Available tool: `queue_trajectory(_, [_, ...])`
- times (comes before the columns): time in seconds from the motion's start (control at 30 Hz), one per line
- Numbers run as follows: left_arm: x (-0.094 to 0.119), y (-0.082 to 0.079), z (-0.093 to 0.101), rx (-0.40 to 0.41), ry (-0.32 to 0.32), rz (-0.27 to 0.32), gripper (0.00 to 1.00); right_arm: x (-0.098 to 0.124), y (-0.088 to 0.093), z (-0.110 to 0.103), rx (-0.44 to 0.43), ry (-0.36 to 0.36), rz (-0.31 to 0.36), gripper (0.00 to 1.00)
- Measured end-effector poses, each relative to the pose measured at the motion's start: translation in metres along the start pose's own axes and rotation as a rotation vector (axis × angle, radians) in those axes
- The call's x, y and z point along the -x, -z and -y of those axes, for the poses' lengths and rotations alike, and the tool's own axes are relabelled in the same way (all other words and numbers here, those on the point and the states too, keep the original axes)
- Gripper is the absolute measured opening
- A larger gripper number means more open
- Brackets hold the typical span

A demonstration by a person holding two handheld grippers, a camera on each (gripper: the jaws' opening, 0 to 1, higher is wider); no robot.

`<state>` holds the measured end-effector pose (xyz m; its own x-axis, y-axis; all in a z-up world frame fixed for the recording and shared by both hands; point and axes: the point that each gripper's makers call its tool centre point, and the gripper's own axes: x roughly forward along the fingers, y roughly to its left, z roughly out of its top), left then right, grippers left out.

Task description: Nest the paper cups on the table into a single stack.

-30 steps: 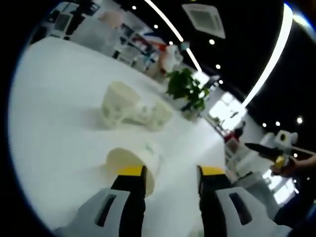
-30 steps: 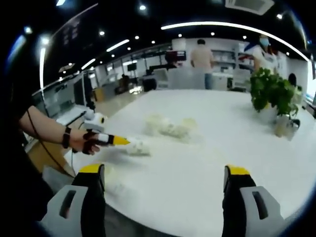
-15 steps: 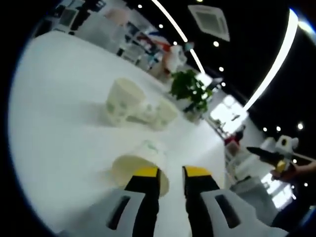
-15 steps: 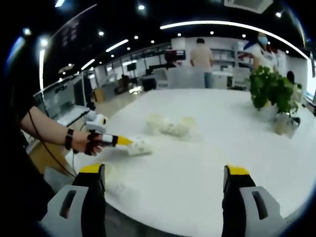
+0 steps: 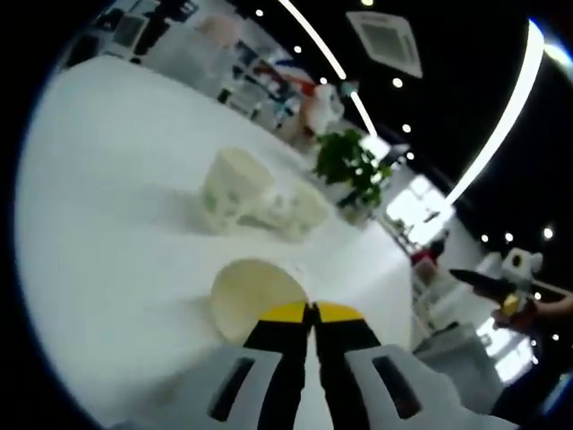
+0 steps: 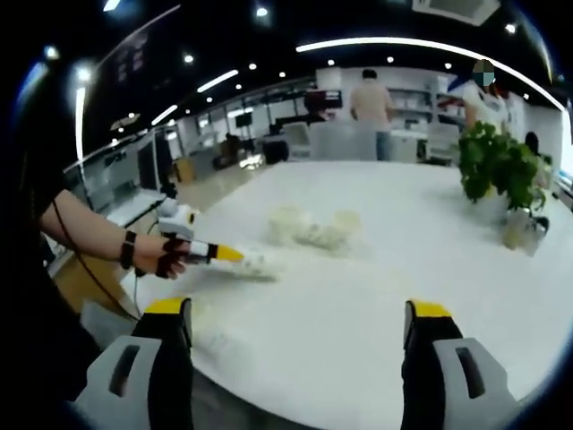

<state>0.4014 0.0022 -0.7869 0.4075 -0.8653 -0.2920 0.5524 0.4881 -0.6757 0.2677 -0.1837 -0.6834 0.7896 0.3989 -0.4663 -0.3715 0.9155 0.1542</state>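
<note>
Left gripper view is sitting low & close over the white table, rolled. Right gripper view is looking across it from the edge. Both are sharing the potted plant.

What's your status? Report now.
Left gripper shut on near paper cup rim. Right gripper open, empty. Other cups clustered beyond, unstacked. Nothing in the way.

No text, label, brand or number can be read in either view; the green marks on the paper cups are too blurred.
</note>
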Motion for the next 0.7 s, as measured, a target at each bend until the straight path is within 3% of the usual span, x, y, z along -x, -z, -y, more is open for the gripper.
queue_trajectory(0.23, [0.006, -0.006, 0.011, -0.025, 0.006, -0.017, 0.0, -0.004, -0.003, -0.003, 0.006, -0.024, 0.017, 0.96])
queue_trajectory(0.43, [0.013, -0.01, 0.025, -0.067, 0.016, -0.064, 0.0, -0.008, -0.009, -0.001, 0.015, -0.033, 0.04, 0.96])
queue_trajectory(0.7, [0.027, -0.021, 0.054, -0.218, 0.061, -0.153, 0.0, -0.008, -0.007, -0.002, 0.042, -0.044, 0.05, 0.96])
